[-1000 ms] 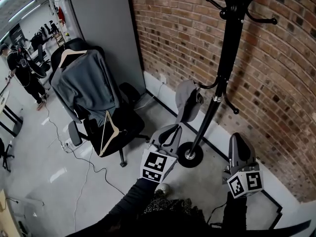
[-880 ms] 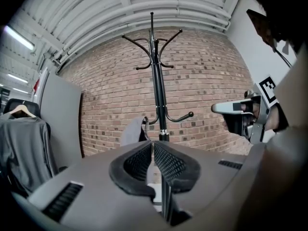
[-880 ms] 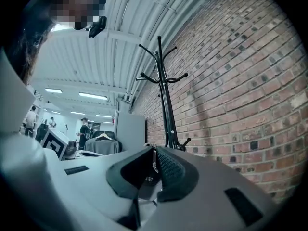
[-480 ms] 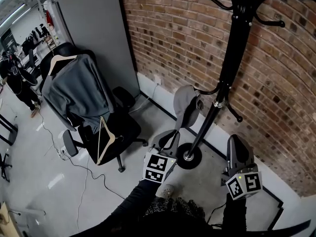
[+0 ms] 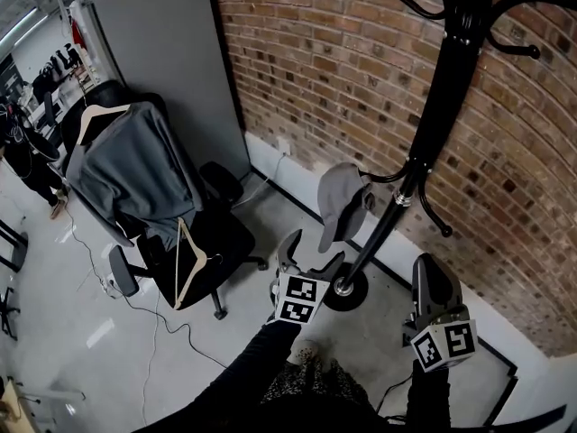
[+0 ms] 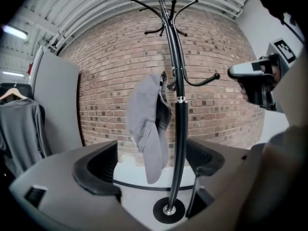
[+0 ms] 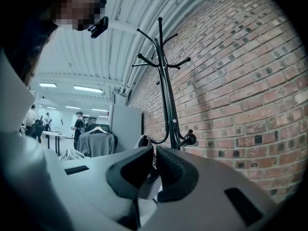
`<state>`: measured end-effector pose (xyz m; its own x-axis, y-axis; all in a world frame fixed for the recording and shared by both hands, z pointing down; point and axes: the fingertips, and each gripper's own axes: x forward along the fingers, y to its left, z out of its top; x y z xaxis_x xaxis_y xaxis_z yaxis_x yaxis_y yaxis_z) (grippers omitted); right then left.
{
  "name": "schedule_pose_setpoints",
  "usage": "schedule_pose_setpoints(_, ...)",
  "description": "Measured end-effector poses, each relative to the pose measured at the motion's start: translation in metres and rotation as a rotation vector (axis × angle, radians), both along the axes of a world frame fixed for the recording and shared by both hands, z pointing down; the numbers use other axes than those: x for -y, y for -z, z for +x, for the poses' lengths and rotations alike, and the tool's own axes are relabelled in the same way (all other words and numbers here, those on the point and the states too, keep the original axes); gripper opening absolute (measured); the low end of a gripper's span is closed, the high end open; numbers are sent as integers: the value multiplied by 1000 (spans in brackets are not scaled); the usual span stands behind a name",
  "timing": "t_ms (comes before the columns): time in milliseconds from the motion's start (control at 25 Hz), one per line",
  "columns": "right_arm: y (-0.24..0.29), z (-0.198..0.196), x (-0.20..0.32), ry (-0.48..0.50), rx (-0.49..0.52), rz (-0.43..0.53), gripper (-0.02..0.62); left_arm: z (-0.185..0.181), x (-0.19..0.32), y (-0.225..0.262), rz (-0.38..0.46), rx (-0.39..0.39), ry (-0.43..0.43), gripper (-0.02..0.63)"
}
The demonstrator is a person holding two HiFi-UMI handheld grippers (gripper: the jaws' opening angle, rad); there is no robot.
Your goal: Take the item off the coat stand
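Grey cap (image 5: 341,204) hangs on the coat stand (image 5: 433,142) — untouched. Left gripper (image 5: 311,253) jaws have just spread, holding nothing; right gripper (image 5: 431,269) jaws are pressed together.

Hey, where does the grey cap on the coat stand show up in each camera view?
Head view: grey cap at centre, hanging low, left of the stand's pole.
Left gripper view: large at centre, just left of the pole.
Right gripper view: only a small grey sliver, low centre.
Shared landmark: the black coat stand.
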<state>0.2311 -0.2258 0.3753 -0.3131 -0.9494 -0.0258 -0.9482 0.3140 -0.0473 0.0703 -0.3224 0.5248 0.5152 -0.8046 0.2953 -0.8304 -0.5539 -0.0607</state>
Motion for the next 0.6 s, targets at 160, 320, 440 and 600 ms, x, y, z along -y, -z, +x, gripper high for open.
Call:
schedule_pose_setpoints(160,-7,2,7,-12,-4,-20,10,8,12,-30,-53,44,12,470)
schedule_pose_setpoints(320,-12,3,12,-20,-13,-37,10,17,26,-53,-106,21,11,471)
schedule_pose_setpoints(440,-17,4,16,-24,-18,-49,10,23,38,-63,-120,31,11,471)
schedule_pose_setpoints(600,-22,3,21,-27,-23,-64,10,32,54,-66,-120,32,-9,471)
